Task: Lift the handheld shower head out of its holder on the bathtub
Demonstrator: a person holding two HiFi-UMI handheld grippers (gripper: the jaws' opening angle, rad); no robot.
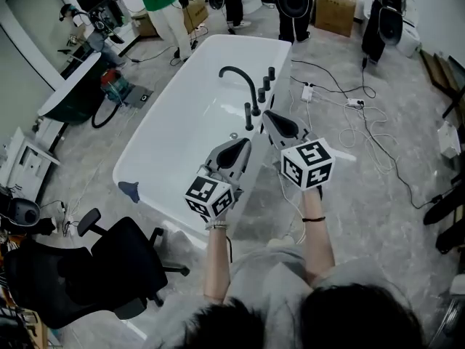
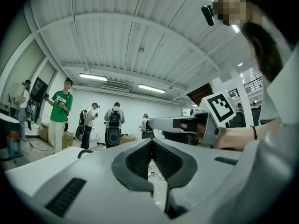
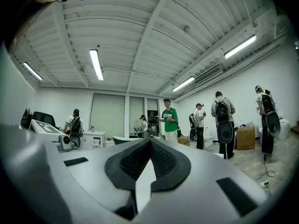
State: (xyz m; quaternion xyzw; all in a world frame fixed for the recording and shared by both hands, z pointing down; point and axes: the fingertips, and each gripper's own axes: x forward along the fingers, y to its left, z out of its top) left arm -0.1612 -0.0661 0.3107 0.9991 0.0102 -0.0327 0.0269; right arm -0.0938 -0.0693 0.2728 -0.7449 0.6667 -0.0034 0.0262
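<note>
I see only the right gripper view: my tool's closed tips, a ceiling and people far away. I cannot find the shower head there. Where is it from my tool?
Observer: In the head view, a row of black fittings stands on the right rim of the white bathtub, just ahead of the right tool.
Operator: Which fitting is the shower head?
Observer: I cannot tell. Beside a curved spout there are several short upright pieces, too small to tell apart.
Operator: And the other tool?
Observer: The left tool is shut with nothing in it, over the tub's edge, close beside yours.
</note>
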